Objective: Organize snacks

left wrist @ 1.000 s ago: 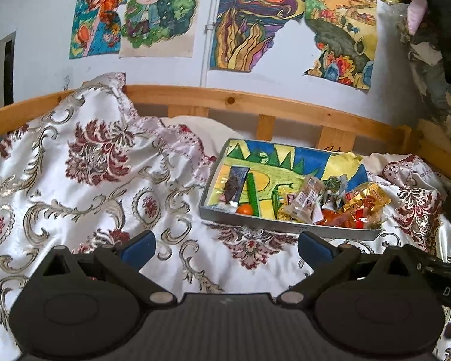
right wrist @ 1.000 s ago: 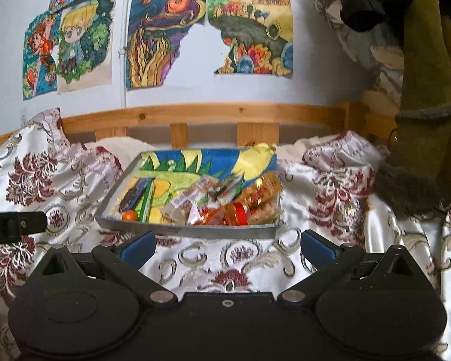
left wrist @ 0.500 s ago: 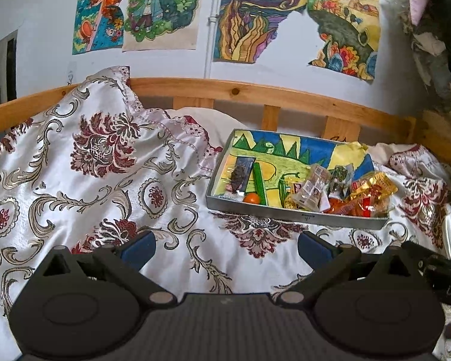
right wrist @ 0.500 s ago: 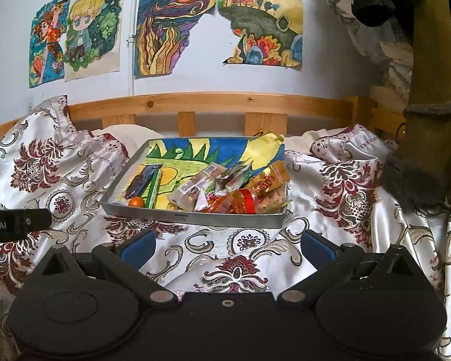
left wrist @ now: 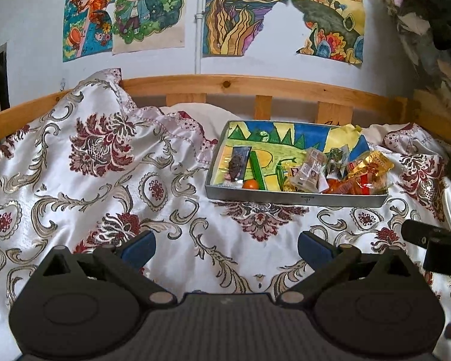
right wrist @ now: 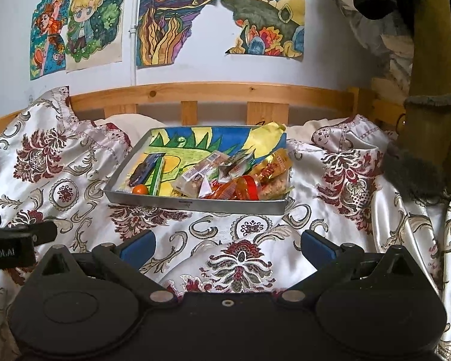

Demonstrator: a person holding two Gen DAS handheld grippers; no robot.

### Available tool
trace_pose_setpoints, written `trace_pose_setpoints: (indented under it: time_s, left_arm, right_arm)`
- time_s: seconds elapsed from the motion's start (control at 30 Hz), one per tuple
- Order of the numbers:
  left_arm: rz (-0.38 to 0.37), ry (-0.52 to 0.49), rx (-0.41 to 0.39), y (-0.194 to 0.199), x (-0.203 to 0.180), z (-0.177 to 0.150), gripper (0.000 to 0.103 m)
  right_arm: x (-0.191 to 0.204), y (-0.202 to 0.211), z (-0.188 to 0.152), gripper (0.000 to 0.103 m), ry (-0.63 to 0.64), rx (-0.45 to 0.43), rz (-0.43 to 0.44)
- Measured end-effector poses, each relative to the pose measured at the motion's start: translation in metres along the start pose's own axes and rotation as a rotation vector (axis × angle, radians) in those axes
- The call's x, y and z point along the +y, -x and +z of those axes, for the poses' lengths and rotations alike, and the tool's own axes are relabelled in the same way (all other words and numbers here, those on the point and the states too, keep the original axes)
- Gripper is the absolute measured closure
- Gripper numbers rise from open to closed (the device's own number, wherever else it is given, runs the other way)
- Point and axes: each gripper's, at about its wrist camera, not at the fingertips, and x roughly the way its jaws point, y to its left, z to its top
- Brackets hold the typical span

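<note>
My left gripper (left wrist: 225,245) and right gripper (right wrist: 227,245) are both wide apart, holding nothing. The tray (right wrist: 195,204) of snacks (right wrist: 225,177) sits ahead on the bed, long side facing me, nearer my right.

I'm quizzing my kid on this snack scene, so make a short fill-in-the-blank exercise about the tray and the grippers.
1. The grey tray of snacks sits on a patterned ____.
2. The small round orange snack lies in the tray's near ____ corner.
3. The fingers of both the left gripper and the right gripper are ____ and hold nothing.

Missing words: bedspread; left; open
</note>
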Motion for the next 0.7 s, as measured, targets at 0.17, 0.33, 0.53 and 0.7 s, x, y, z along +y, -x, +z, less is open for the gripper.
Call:
trace_pose_setpoints:
  time_s: [0.17,0.33,0.53,0.7]
  left_arm:
    - [0.003,0.021,0.008,-0.0004,0.0052,-0.0011,0.0]
    - [-0.001,0.021,0.012,-0.0007,0.0059,-0.0023,0.0]
    - [-0.002,0.021,0.013,-0.0006,0.0059,-0.0028,0.0]
    - [-0.004,0.018,0.014,-0.0004,0.0054,-0.0035,0.0]
  right_arm:
    - [0.0006,-0.0009,-0.0001,0.001,-0.003,0.006,-0.003]
    - [0.0011,-0.0017,-0.0003,0.001,0.001,0.005,-0.001]
    - [0.0017,-0.0017,-0.0004,0.001,0.0,0.005,-0.001]
    - [0.0022,-0.0021,-0.0002,0.001,-0.001,0.005,0.001]
